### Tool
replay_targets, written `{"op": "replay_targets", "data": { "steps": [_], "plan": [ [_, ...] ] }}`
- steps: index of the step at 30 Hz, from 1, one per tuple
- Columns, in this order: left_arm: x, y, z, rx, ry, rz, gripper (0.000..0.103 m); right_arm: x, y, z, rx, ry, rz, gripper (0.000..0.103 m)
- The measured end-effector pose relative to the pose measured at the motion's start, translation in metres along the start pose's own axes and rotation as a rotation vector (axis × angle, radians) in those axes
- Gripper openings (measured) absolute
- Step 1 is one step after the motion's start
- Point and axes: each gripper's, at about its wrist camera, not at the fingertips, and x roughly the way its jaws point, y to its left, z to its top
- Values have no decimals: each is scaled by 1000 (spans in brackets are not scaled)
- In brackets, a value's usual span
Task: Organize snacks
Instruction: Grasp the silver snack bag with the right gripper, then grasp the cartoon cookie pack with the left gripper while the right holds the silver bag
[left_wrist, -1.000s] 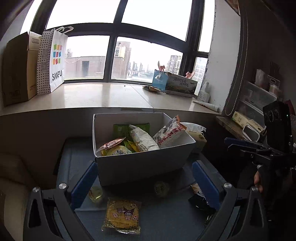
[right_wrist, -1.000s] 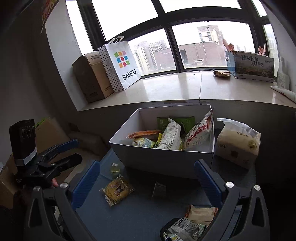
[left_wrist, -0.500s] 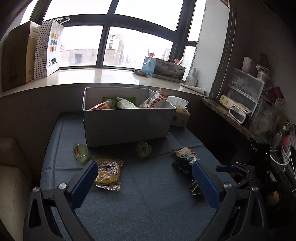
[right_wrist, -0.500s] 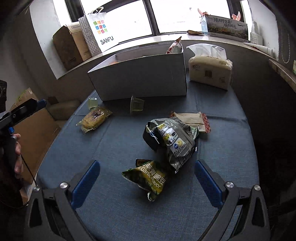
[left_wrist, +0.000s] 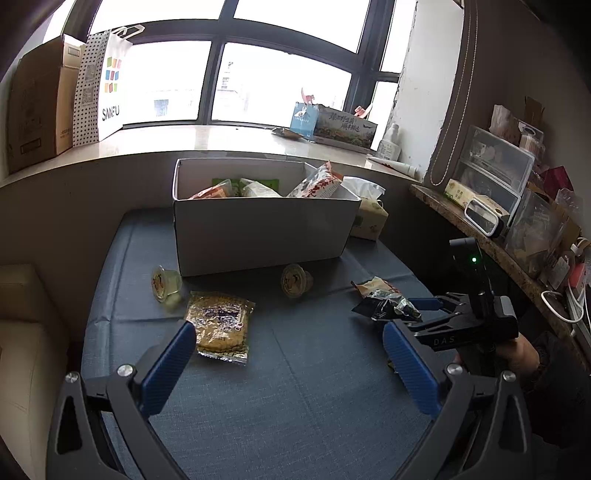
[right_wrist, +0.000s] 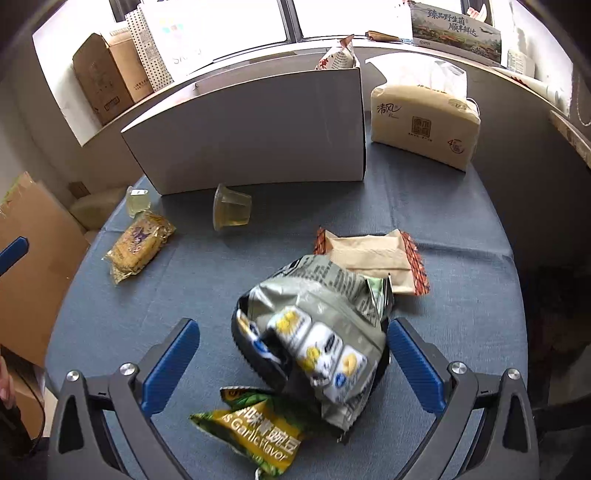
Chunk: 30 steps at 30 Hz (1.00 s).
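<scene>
Both grippers gape empty over the blue table (right_wrist: 461, 229). Right gripper (right_wrist: 291, 354) straddles a grey snack bag (right_wrist: 317, 332); left gripper (left_wrist: 288, 354) hovers near a yellow packet (left_wrist: 219, 325).

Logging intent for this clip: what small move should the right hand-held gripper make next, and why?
Probably close the right hand-held gripper on the grey snack bag. Its jaws are open, the bag lies between the blue fingers, and the white box already holds other snacks.
</scene>
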Motion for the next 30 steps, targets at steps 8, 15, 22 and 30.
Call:
{"op": "replay_targets", "data": {
  "steps": [8, 15, 22, 30],
  "plan": [
    [10, 8, -6, -18, 32, 10, 103, 22, -1, 4, -25, 71, -124, 55],
    [19, 11, -8, -30, 58, 9, 103, 6, 0, -5, -47, 60, -68, 49],
    [45, 9, -7, 66, 118, 30, 103, -53, 3, -8, 0, -105, 31, 49],
    [132, 34, 6, 63, 274, 91, 103, -124, -5, -28, 79, -239, 66, 49]
  ]
}}
